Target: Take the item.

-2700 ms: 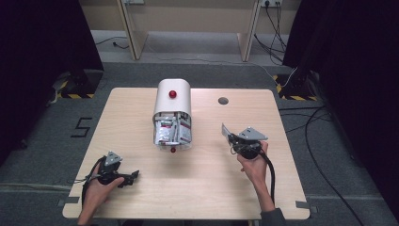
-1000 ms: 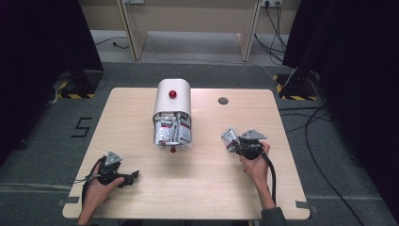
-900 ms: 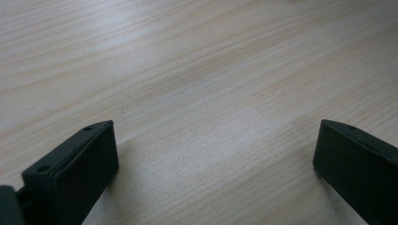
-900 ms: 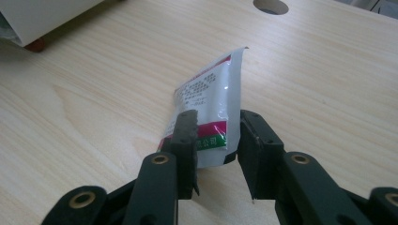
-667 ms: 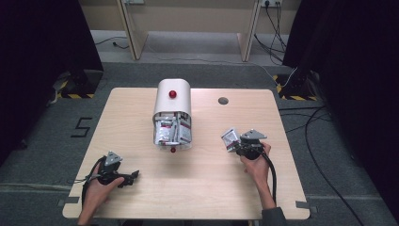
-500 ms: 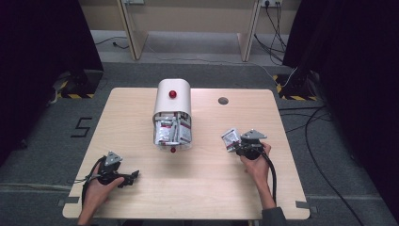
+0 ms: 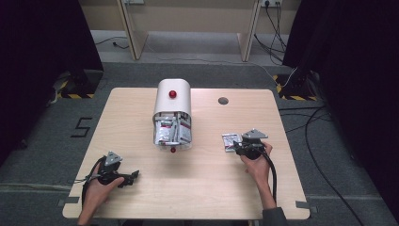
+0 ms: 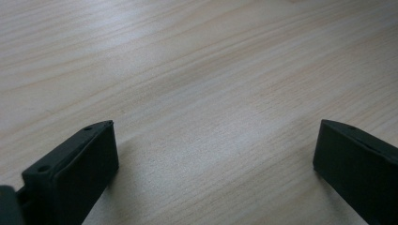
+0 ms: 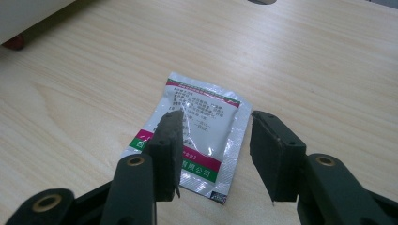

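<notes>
Even, soft overhead light covers the pale surface (image 7: 197,188) in the high view, while the room at far left and right falls into near black. Shadows are faint and short. In the left gripper view a broad pale sheen crosses the wood and the near claw tips blur. In the right gripper view the foil packet (image 9: 197,136) shows mild glare; its print stays unreadable.

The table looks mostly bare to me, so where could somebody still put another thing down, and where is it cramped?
Free: the wooden table left of the white container, the front middle between the left gripper and right gripper, and the far right corner past the round hole. Crowded: the container's open mouth stuffed with packets, and around the sachet lying under the right gripper.
</notes>
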